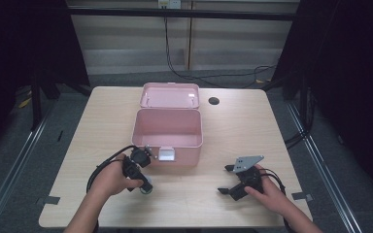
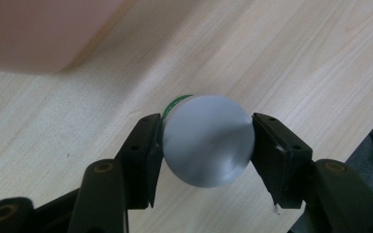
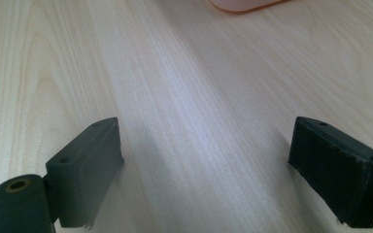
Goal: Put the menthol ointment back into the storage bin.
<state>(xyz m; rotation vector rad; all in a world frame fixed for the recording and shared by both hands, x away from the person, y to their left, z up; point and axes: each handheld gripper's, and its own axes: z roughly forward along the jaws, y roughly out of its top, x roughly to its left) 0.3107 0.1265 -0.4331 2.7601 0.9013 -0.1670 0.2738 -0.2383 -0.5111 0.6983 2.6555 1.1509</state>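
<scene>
Item: small round grey-capped container (image 2: 208, 141) with a green edge (its type cannot be told), standing on the wooden table (image 1: 233, 126) just in front of the open pink box (image 1: 167, 131), near that box's front left corner, pinched on both sides by the pads of the left gripper (image 1: 144, 187). Item: right gripper (image 1: 230, 187), well apart from the pink box toward its front right, resting low over bare tabletop with jaws spread wide and nothing between them. The box's lid (image 1: 170, 94) lies folded back behind it.
</scene>
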